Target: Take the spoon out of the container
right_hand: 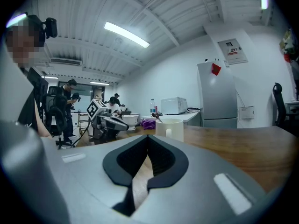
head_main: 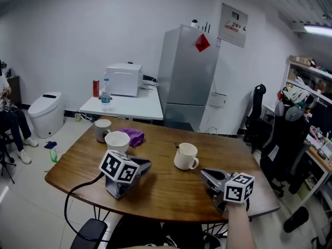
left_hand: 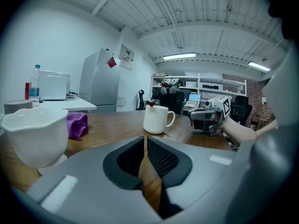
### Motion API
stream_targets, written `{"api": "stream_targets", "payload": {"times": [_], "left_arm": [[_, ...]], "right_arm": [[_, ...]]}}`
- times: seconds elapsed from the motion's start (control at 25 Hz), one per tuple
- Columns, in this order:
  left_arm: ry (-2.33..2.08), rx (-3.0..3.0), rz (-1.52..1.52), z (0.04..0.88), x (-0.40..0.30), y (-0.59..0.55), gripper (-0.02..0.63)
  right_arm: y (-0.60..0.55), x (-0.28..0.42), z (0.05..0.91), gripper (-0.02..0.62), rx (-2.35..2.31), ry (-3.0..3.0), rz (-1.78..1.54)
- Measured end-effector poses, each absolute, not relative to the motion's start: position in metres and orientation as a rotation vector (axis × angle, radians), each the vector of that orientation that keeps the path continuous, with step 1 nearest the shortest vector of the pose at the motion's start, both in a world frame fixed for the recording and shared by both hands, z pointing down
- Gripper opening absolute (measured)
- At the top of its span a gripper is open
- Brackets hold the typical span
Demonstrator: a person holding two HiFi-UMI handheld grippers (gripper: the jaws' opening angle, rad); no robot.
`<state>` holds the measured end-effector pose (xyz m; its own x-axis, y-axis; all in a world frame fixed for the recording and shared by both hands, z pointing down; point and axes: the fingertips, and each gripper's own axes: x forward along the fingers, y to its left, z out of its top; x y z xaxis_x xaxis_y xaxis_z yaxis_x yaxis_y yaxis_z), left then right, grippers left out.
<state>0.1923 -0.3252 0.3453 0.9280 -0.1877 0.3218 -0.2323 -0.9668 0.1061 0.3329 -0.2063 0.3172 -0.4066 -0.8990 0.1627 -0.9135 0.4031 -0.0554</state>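
Wooden table (head_main: 161, 188) in an office room, seen from above its near edge. Pads (left_hand: 128, 160) of the left gripper (head_main: 144, 165): pressed together along a thin seam, clenched on nothing. Pads (right_hand: 166, 160) of the right gripper (head_main: 207, 175): likewise closed tip to tip, empty. Both grippers low at the near part of the table, well apart, tips aimed inward toward its middle; a person's forearm (head_main: 239, 228) behind the right one.

Between and beyond the two sets of tips: white mug (head_main: 185, 156), upright, handle on the right gripper's side, touched by neither gripper. Spoon (left_hand: 150, 103) inside the mug, only the dark end of its handle showing above the rim.

Left of the mug: white bowl (head_main: 117, 141) just beyond the left gripper, purple cloth (head_main: 134, 136) behind the bowl, grey cup (head_main: 102, 129) beside it near the far edge.

Farther back: white side table (head_main: 135, 107) bearing a microwave (head_main: 123, 79) and a water bottle (head_main: 105, 94); grey refrigerator (head_main: 187, 71) against the wall.
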Motion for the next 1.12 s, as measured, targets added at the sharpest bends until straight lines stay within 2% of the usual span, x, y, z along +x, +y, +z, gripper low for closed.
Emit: {"api": "stream_targets", "payload": {"times": [1.12], "left_arm": [[-0.321,2.941,0.463,0.346,0.198,-0.324,0.021]], "right_arm": [[-0.247,0.318,0.288,0.003,1.528,-2.287,0.006]]}}
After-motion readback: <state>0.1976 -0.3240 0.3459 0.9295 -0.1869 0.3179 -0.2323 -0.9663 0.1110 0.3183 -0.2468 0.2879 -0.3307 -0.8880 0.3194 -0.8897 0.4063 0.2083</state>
